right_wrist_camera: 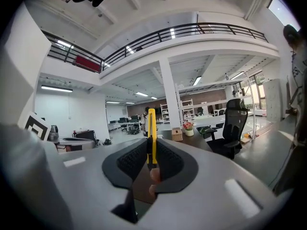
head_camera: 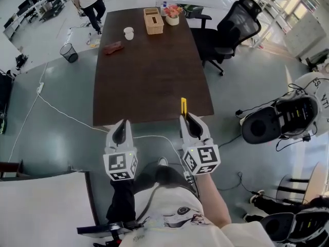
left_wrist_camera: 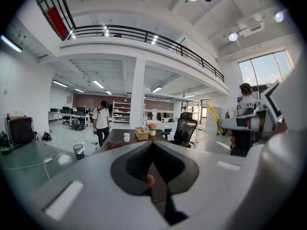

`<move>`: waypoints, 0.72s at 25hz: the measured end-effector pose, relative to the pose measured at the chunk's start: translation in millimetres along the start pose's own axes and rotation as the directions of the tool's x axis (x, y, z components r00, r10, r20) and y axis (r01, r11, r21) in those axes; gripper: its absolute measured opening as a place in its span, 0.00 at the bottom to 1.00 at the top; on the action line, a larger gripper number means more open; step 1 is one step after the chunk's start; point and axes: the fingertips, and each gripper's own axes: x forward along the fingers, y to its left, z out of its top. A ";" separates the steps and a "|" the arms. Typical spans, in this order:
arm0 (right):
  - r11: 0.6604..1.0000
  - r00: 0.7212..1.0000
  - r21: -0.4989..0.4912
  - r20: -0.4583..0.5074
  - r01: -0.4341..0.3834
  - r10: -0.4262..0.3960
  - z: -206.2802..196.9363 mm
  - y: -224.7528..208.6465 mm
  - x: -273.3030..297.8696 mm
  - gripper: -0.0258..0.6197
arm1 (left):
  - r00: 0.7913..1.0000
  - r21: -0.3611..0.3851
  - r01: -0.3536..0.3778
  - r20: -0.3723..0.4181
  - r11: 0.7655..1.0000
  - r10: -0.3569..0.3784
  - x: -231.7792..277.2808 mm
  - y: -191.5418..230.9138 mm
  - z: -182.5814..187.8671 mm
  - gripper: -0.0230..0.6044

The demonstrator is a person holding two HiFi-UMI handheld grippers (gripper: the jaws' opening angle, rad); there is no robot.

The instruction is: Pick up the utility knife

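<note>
A yellow utility knife (head_camera: 183, 106) is clamped between the jaws of my right gripper (head_camera: 186, 118), and its tip pokes forward over the near edge of the dark brown table (head_camera: 149, 66). In the right gripper view the utility knife (right_wrist_camera: 151, 128) stands upright between the black pads, with the right gripper (right_wrist_camera: 151, 145) shut on it. My left gripper (head_camera: 122, 124) hovers beside it at the same height, just short of the table's edge, with its jaws together and nothing in them. From the left gripper (left_wrist_camera: 152, 146) I see the utility knife (left_wrist_camera: 213, 116) off to the right.
At the table's far end stand a wooden tissue box (head_camera: 153, 20), a white cup (head_camera: 128, 33), a flower pot (head_camera: 172, 14) and a reddish object (head_camera: 113, 47). A black office chair (head_camera: 231, 30) stands right of the table. A bin (head_camera: 69, 52) and a white cable (head_camera: 56, 109) are on the floor at left, with a person (head_camera: 90, 1) beyond.
</note>
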 end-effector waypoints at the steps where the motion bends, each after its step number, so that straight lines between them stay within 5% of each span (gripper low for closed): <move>1: 1.000 1.000 -0.003 0.005 0.002 -0.002 -0.6 4.2 -4.5 0.13 | 1.000 -0.002 0.009 0.005 1.000 -0.009 -5.2 -1.2 -1.2 0.03; 18: 1.000 0.999 0.009 0.031 0.016 -0.016 -12.9 97.8 -121.8 0.13 | 0.998 -0.043 0.063 0.014 0.997 -0.063 -148.1 -15.4 -20.0 0.03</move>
